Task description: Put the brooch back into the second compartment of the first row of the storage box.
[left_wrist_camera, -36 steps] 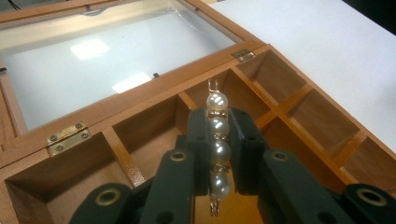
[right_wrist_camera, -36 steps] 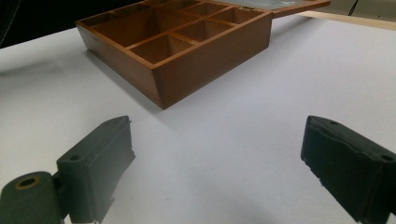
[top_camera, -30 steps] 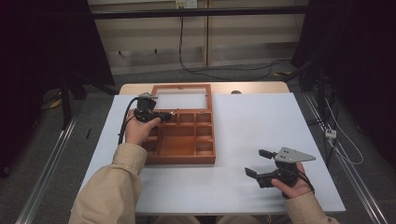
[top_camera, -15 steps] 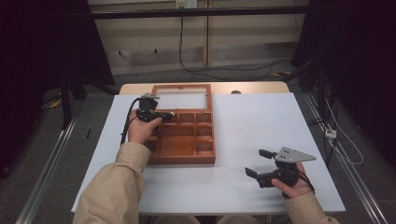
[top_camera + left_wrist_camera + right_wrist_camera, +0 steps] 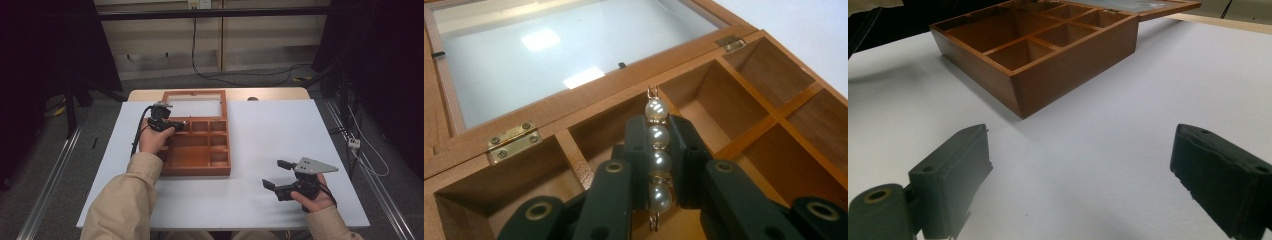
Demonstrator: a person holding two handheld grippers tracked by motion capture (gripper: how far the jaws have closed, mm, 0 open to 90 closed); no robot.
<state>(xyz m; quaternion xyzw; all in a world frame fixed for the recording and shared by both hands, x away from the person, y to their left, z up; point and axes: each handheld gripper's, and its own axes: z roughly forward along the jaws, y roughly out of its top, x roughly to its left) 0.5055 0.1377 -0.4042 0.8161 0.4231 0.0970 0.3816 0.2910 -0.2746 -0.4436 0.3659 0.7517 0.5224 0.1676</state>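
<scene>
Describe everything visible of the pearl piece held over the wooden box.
The short string of four white pearls, joined by small gold-coloured links with a metal loop at each end, sits lengthwise between the jaws of the left tongs, which are shut on it. It hangs above the back-row compartments of the open brown wooden box, near its hinged glass lid.

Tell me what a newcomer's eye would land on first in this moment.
Probably the string of pearls pinched in the left gripper, poised over the back row of the open wooden box. The box's glass lid lies folded back flat on the white table. At the near right, the right gripper gapes wide over bare tabletop.
</scene>
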